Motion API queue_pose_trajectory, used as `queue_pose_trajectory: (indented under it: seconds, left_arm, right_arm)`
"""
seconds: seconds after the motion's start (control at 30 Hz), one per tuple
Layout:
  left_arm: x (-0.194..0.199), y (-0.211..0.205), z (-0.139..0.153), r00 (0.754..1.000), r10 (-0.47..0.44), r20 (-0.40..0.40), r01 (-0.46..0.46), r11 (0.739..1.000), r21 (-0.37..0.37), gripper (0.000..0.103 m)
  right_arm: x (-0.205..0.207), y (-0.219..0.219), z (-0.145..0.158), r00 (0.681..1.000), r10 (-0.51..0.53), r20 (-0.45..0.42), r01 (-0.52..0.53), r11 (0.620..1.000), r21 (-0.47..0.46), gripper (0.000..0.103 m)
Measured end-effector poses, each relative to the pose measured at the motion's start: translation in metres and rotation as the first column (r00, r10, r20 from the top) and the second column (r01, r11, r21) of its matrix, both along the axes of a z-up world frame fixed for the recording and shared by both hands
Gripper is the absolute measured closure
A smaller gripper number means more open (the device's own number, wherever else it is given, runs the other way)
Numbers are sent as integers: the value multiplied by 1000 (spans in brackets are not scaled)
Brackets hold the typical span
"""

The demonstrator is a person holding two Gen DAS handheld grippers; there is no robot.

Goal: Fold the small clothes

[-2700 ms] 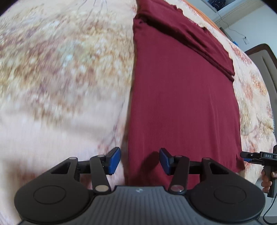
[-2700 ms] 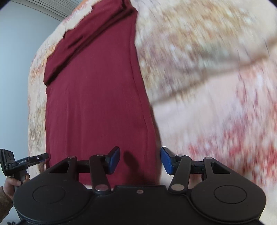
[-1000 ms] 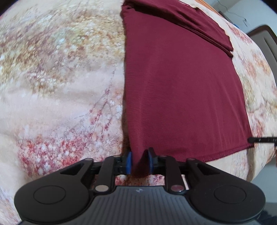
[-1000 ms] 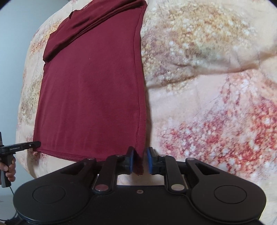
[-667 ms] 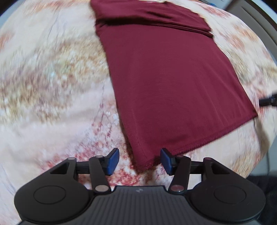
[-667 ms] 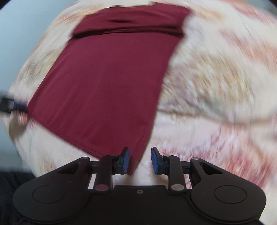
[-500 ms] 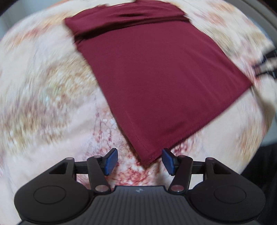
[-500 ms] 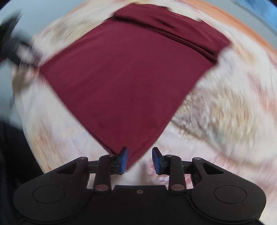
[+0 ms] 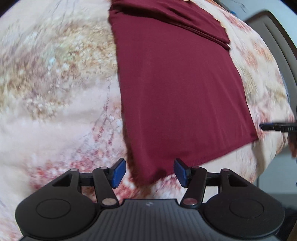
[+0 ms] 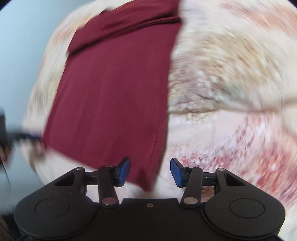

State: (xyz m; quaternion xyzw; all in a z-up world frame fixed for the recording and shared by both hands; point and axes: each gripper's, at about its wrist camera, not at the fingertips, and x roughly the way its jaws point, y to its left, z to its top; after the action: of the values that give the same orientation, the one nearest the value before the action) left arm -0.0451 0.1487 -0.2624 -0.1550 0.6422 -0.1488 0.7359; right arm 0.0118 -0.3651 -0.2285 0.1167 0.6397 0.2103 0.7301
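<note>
A dark red garment [image 9: 176, 96] lies flat on a floral bedspread [image 9: 55, 89], its far end folded over into a thicker band [image 9: 167, 16]. My left gripper [image 9: 149, 173] stands open over the garment's near left corner, and the pads do not touch the cloth. In the right wrist view the same garment [image 10: 115, 92] shows its near right corner between the blue pads of my right gripper [image 10: 150, 172], whose jaws are opening and clear of the cloth. The other gripper's tip [image 9: 274, 127] shows at the right edge of the left wrist view.
The bedspread [image 10: 232, 83] spreads wide on both sides of the garment, with a crease [image 10: 222, 109] to the right. A grey headboard [image 9: 278, 33] and a pale wall [image 10: 22, 37] lie past the bed's edges. The right wrist view is blurred.
Both grippers were shut on the garment's near corners a second ago and have let them go. The jaws have spread, and the corners lie loose on the bed.
</note>
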Motion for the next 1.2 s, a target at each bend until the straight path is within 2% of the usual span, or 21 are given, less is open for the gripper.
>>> queue_pose_trajectory:
  seconds: [0.07,0.17,0.2,0.23,0.27,0.33,0.37,0.43,0.53,0.63,0.8,0.87,0.93,0.97,1.0,1.03,1.07,1.1,1.13,1.2]
  left_arm:
    - [6,-4,-8,1000,18,-24,-18,1000,-3,41]
    - [11,-8,-17,998,26,-56,-26,1000,-3,41]
    - [12,-9,-18,998,25,-61,-26,1000,-13,41]
    - [11,-9,-19,998,23,-65,-24,999,-25,42]
    - [11,-9,-19,997,17,-70,-20,999,-44,56]
    - [10,-7,-17,998,10,-69,-17,995,-99,79]
    - [9,-4,-14,998,30,-64,-37,992,-119,87]
    - [10,11,-10,992,105,-65,-115,975,-191,91]
    - [16,30,0,973,227,-39,-229,934,-275,92]
    - [29,45,5,942,334,-21,-322,887,-330,92]
    - [55,65,11,884,467,13,-429,822,-374,92]
    - [65,76,5,838,545,8,-501,776,-383,92]
    - [81,83,-8,785,619,-25,-587,731,-349,92]
    - [86,84,-15,765,643,-39,-619,716,-323,92]
    - [90,83,-21,749,661,-52,-645,708,-288,92]
    - [96,81,-24,743,667,-59,-657,709,-258,93]
    - [99,80,-24,748,662,-51,-653,719,-237,92]
    - [102,78,-21,760,649,-34,-639,737,-220,92]
    - [105,77,-16,778,628,-9,-616,760,-208,91]
    - [113,70,-4,834,549,60,-536,831,-150,79]
  right_arm:
    - [1,-1,-11,997,-62,-47,63,998,21,56]
    - [-1,5,-28,991,-71,-113,75,997,30,64]
    - [-2,8,-31,990,-54,-130,59,998,31,76]
    - [-4,11,-34,990,-32,-138,36,999,30,95]
    - [-6,13,-33,991,-15,-136,19,999,28,98]
    - [-8,10,-27,991,-19,-131,30,996,81,99]
    - [-9,7,-24,991,-35,-132,52,991,121,99]
    - [-6,-1,-15,989,-78,-128,100,978,181,99]
    - [4,-14,-6,973,-188,-137,219,939,264,99]
    - [22,-24,-7,933,-315,-176,357,874,329,99]
    - [62,-32,-4,882,-429,-194,471,816,335,99]
    - [75,-32,-10,845,-492,-210,535,779,327,99]
    - [86,-30,-23,806,-548,-226,592,752,290,98]
    - [90,-28,-31,785,-573,-238,619,740,262,97]
    - [94,-24,-39,764,-593,-253,643,729,233,92]
    - [98,-21,-46,753,-604,-260,655,726,211,90]
    - [100,-18,-48,751,-608,-259,658,725,205,90]
    - [102,-17,-49,753,-605,-259,656,724,212,83]
    - [103,-16,-46,760,-597,-257,648,727,227,72]
    - [105,-16,-36,799,-561,-218,601,758,252,64]
